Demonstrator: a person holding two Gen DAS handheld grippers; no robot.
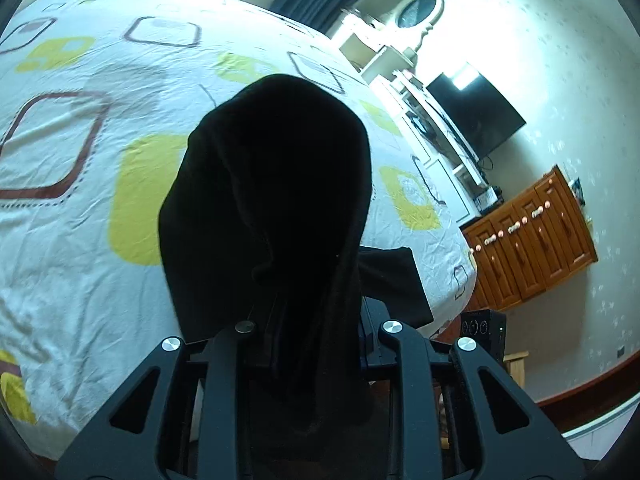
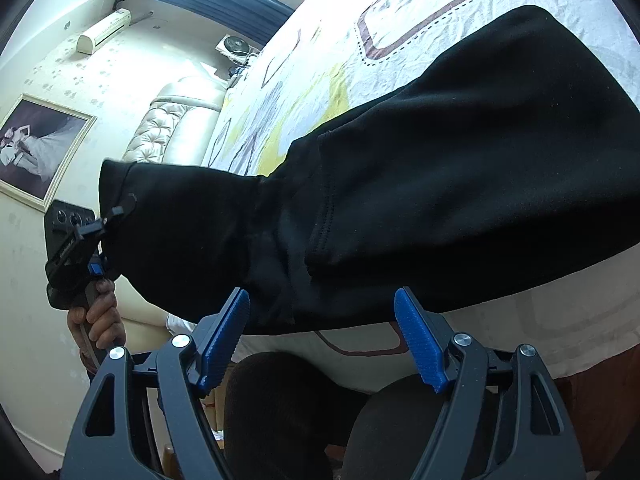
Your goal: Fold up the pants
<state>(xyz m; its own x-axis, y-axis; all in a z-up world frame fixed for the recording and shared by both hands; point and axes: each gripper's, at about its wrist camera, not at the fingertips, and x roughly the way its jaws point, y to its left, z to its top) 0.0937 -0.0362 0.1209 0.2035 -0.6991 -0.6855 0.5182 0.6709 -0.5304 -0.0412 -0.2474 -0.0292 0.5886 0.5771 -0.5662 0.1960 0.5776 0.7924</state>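
Observation:
The black pants [image 1: 276, 184] lie on the patterned bed sheet [image 1: 80, 208], with one end lifted. My left gripper [image 1: 316, 320] is shut on that end; the cloth drapes over its fingers and hides them. In the right wrist view the pants [image 2: 440, 184] stretch from the bed to the left gripper [image 2: 114, 216], which pinches their edge at far left, held by a hand [image 2: 100, 312]. My right gripper [image 2: 322, 312] is open, its blue pads [image 2: 224, 336] just below the pants' lower edge, holding nothing.
The bed fills most of both views. A wooden cabinet [image 1: 536, 240], a wall TV [image 1: 476, 116] and white shelves [image 1: 400, 64] stand past the bed's far side. A padded headboard [image 2: 172, 120], framed picture [image 2: 36, 148] and air conditioner [image 2: 104, 30] are on the other side.

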